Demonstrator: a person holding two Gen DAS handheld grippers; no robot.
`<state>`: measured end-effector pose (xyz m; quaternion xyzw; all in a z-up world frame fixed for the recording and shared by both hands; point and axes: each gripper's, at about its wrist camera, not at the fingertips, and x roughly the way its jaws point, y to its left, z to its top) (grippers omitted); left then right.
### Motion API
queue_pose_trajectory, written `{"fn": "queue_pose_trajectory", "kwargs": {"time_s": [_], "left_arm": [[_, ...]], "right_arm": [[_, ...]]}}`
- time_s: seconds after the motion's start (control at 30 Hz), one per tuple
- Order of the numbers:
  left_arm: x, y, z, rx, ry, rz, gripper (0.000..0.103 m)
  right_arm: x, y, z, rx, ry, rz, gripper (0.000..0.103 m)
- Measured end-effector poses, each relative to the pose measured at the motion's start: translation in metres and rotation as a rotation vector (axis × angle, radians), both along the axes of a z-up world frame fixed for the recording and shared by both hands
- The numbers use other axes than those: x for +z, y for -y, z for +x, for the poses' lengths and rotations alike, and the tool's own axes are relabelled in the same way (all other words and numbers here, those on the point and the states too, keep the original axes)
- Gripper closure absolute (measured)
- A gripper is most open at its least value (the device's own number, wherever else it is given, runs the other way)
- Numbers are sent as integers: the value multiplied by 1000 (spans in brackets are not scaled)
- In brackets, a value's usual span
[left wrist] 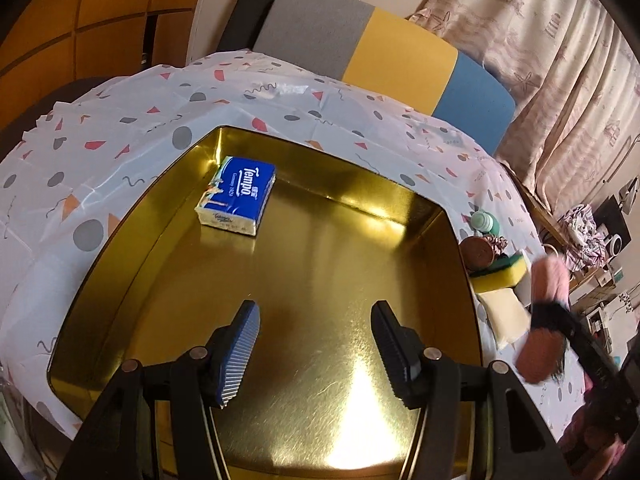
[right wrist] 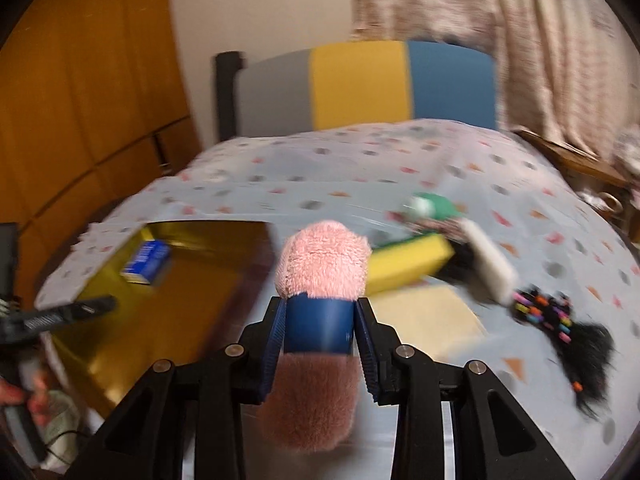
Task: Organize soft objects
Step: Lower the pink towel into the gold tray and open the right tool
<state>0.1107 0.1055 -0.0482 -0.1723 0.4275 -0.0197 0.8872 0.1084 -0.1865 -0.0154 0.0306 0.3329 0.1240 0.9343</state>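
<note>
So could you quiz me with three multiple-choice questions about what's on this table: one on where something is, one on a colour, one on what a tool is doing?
1. Where does the Tempo tissue pack lie?
A. inside the gold tin tray
B. on the chair
C. on the yellow sponge

2. What colour is the fluffy item in the right tool?
A. green
B. pink
C. white

3. What is the left tool doing?
A. gripping the tissue pack
B. gripping a sponge
C. open, holding nothing

Answers: A, the pack sits on the tray's floor near its far corner; B, pink fur shows above and below the blue band that the jaws clamp; C, its jaws stand apart over bare tray.
</note>
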Motion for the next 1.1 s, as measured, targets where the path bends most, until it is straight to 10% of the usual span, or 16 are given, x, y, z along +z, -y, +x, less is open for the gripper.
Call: {"fn": "queue_pose_trajectory", "kwargs": {"time_s": [0.57,0.7,0.87,1.1], "left_arm": [[-5,-33,-12,73,-36,-18,44],[-5,-42,-13,108,-26,-40,44],[-6,-53,-15,150,-30,-73,44],[-3,-46,-18,84,4,-137,44]], "right_arm": [[3,-163,79,284,-162,-14,81],[-19,-167,80,308,-336,-13,40],[-34,-172,60,352,-368,-102,39],[-8,-124,43,226,-253,44,39]]}}
